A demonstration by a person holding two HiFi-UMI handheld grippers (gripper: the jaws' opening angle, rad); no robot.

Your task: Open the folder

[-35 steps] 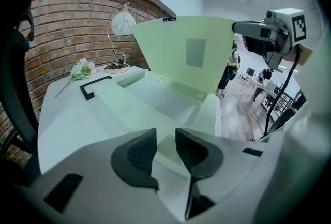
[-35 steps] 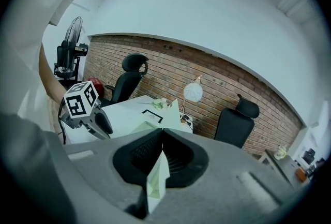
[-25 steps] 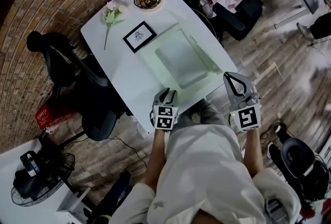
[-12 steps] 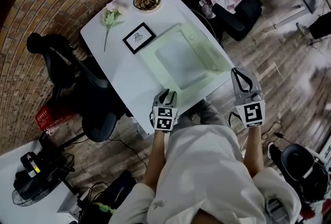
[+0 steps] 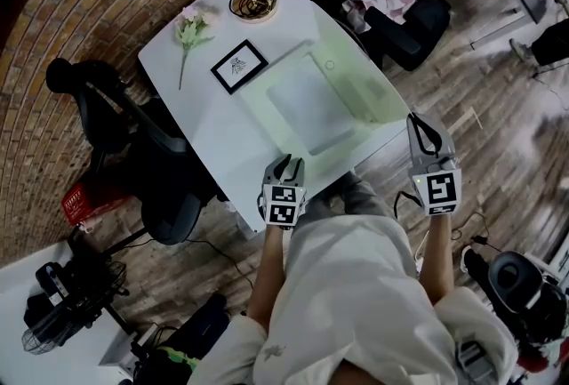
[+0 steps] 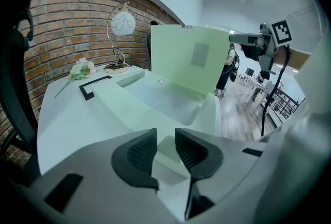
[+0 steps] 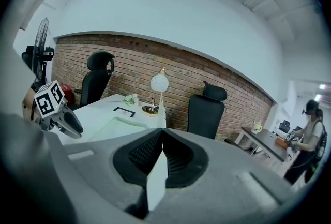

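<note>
At the lower right of the head view, the right gripper (image 5: 416, 121) has its fingers (image 7: 142, 154) clamped on the cover edge of the folder (image 5: 307, 103), which stands roughly upright over the bench (image 5: 191, 81). The left gripper (image 6: 165, 137) fingers sit slightly apart around the near corner. Halfway-ish, I'd say: the cover isn't laid flat yet.

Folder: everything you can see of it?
The folder is pale green, translucent, plastic-looking, lying on the white table. It is half open: its cover stands raised, edge pinched in the shut right gripper. Its near corner lies between the left gripper's parted jaws.
</note>
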